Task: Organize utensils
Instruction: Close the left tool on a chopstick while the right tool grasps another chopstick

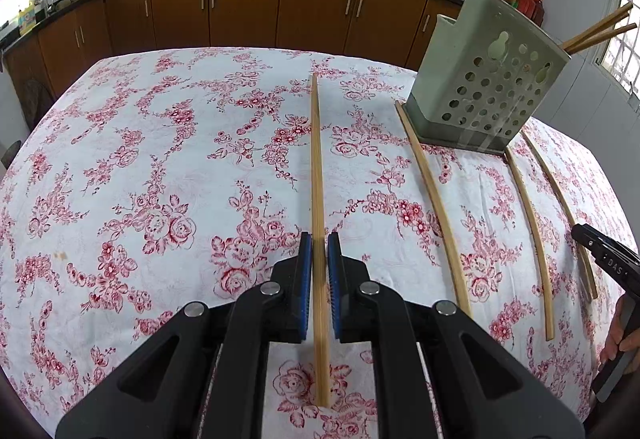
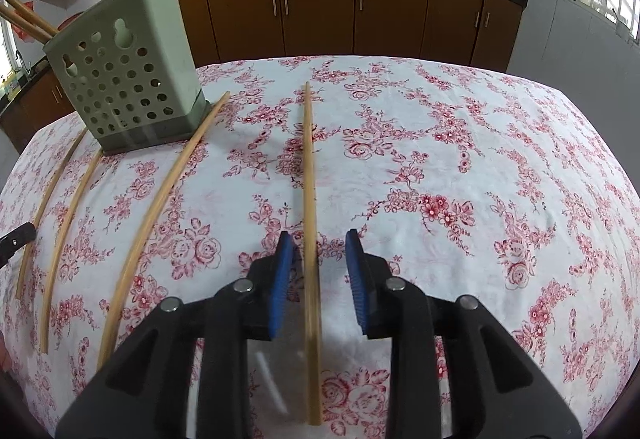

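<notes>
Gripping one chopstick (image 1: 318,239) in the left gripper (image 1: 319,239), fingers (image 1: 305,271) clamped on its shaft near the close end. Straddling a second chopstick (image 2: 309,239) with the right gripper (image 2: 320,239), fingers (image 2: 280,279) apart, stick nearer the left pad, apparently clear of both.

Both sticks lying on the floral-cloth worktop (image 1: 160,179), long axes running straight away from the cameras toward the brown cabinets (image 1: 240,7). Tapered or blunt end: cannot tell.

Three more chopsticks (image 1: 436,207) resting between the grippers, roughly parallel, far ends by the foot of the green perforated holder (image 1: 488,79). Several sticks already standing in the holder, two leaning out one side.

Risks, as judgement:
- Grip close to the end means a long free length ahead; likely to droop or swing on lifting and strike the holder rim.
- Right-hand stick off-centre; closing could roll it rather than pinch it.
- Holder looks light; a sideways nudge from a stick tip could tip it and spill its contents.
- Loose cloth may bunch under dragging fingers.
</notes>
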The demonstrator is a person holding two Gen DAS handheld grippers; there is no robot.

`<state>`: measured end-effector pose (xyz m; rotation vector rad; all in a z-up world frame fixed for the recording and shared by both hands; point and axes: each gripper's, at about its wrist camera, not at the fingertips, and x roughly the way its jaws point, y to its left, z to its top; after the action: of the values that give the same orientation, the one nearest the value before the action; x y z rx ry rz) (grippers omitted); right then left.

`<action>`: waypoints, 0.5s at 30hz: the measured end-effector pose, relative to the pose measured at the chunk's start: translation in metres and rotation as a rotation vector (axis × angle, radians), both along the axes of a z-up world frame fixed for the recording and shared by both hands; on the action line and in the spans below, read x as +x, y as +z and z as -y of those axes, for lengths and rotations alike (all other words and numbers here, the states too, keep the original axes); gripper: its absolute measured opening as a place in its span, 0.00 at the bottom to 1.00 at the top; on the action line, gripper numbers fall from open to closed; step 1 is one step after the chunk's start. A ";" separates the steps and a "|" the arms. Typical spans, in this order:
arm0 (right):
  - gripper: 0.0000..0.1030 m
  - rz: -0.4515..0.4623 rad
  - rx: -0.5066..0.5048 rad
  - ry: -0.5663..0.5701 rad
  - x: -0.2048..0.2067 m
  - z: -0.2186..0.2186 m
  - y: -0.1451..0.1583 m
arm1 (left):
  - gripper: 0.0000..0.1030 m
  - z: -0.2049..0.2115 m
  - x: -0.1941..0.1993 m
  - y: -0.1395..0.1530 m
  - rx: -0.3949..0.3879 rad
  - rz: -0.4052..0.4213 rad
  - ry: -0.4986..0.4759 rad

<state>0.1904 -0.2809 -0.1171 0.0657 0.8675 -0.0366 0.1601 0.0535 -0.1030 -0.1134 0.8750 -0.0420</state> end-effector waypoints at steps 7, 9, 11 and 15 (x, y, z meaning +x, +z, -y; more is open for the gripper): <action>0.23 0.001 0.016 -0.002 -0.014 0.002 0.000 | 0.09 0.004 -0.013 0.001 0.035 -0.003 -0.013; 0.15 0.003 0.025 -0.006 -0.016 0.004 0.000 | 0.09 0.004 -0.016 0.002 0.043 -0.004 -0.015; 0.09 0.003 0.043 -0.006 -0.016 0.006 0.000 | 0.09 0.005 -0.019 0.002 0.053 -0.004 -0.014; 0.08 0.003 0.048 -0.008 -0.019 0.007 0.002 | 0.08 0.008 -0.019 0.002 0.078 -0.006 -0.017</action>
<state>0.1716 -0.2879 -0.1155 0.1142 0.8649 -0.0235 0.1416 0.0458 -0.1011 -0.0332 0.8824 -0.0239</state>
